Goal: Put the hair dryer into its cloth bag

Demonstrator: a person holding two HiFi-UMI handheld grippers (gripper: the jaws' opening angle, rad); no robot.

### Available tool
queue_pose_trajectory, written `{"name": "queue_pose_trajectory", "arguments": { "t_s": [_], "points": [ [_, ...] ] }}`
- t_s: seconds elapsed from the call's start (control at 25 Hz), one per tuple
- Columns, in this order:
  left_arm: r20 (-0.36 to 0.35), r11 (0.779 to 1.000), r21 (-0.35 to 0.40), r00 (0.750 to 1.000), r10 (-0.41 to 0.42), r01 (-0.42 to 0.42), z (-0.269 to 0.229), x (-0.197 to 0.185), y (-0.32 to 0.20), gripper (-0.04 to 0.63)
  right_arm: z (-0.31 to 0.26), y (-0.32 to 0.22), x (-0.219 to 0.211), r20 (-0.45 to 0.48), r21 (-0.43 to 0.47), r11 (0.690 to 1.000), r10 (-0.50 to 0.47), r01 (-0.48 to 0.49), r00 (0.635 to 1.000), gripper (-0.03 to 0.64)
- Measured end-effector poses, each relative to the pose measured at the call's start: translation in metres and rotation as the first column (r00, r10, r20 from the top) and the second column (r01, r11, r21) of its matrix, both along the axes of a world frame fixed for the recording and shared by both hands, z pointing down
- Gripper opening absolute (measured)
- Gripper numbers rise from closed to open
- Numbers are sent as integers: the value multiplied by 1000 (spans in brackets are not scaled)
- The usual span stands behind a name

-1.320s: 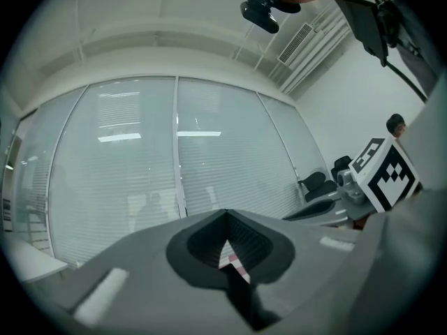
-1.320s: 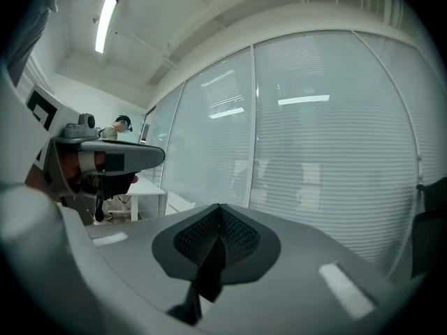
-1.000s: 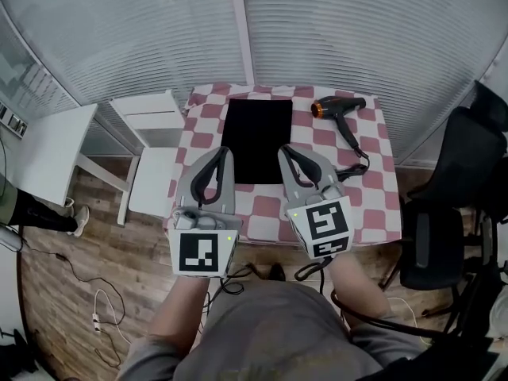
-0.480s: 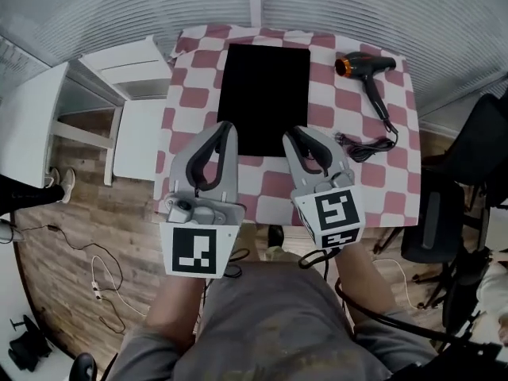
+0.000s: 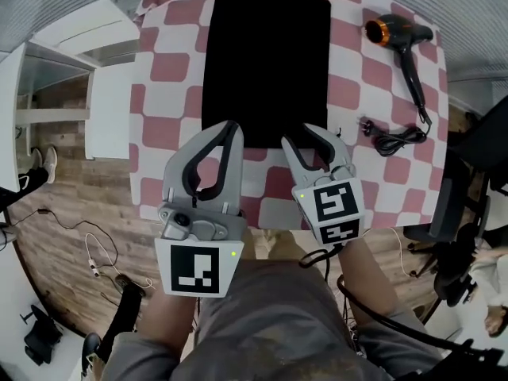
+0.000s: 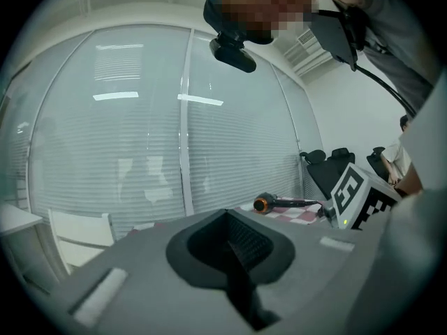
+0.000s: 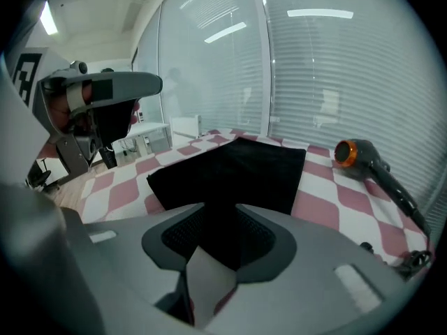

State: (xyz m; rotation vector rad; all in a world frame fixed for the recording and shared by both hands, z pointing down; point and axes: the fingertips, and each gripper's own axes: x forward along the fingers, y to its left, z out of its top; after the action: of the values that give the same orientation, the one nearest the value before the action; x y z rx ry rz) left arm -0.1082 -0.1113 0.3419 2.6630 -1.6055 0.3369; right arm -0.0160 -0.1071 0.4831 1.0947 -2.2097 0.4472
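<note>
Right now the person is holding both tools over the near side of a table covered in a red-and-white checked cloth (image 5: 171,66). The cloth bag (image 5: 266,62), plain black, is lying flat in the middle of that cloth with its long sides running away from the person. The hair dryer (image 5: 399,36) is lying on its side at the far right corner of the table, well apart from the bag and outside it. Its orange-ringed end is pointing towards the bag and its handle is running back towards the person. Its cord (image 5: 397,140) is sitting in a loose coil on the checks just beside the end of the handle.

The left gripper (image 5: 230,125) is hanging by the bag's near left corner. Its jaws are closed together with nothing between them. The right gripper (image 5: 300,136) is hanging over the bag's near edge, a little right of centre. Its jaws have just been opening and are standing apart now, gripping nothing, and through the gap only the dark bag and a bit of checked cloth are showing below. Neither tool is touching the hair dryer.

A white chair (image 5: 107,109) is standing just off the table's left side on the wooden floor (image 5: 79,213), and a black office chair (image 5: 476,149) is sitting at the right.
</note>
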Motion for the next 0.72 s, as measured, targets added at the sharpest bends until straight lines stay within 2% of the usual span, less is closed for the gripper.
{"name": "queue_pose_trajectory", "arguments": {
  "t_s": [0.12,0.24,0.28,0.32,0.44,0.56,0.6,0.64,0.68,0.72],
  "points": [
    [-7,1000,-19,1000,-8,8,14,-4,-7,0,18,-3,3,-65,-20,1000,-4,3,998,155],
    [-14,999,-42,1000,-14,13,24,-6,-10,0,20,-4,4,-106,-10,1000,-1,0,994,120],
    [-15,999,-46,1000,-14,14,25,-6,-11,0,18,-6,6,-105,2,1000,11,-11,994,95],
    [-15,999,-48,1000,-13,12,26,-6,-11,0,16,-7,8,-93,12,1000,28,-27,995,30],
    [-13,999,-54,1000,-1,0,26,-4,-10,0,9,-9,9,-47,14,999,46,-46,998,27],
    [-25,998,-62,1000,-5,3,25,-6,-8,0,9,-8,6,-66,21,999,31,-30,997,28],
    [-27,998,-64,1000,-6,4,25,-7,-7,0,13,-6,5,-82,14,1000,21,-20,996,43],
    [-26,998,-64,1000,-5,3,25,-7,-7,0,17,-4,4,-100,3,1000,8,-8,995,108],
    [-22,998,-64,1000,-3,1,25,-7,-7,0,19,-3,3,-118,0,1000,-3,3,993,126],
    [-18,998,-66,1000,0,-1,26,-8,-6,0,20,-4,3,-132,6,1000,-8,9,991,108]
  ]
}}
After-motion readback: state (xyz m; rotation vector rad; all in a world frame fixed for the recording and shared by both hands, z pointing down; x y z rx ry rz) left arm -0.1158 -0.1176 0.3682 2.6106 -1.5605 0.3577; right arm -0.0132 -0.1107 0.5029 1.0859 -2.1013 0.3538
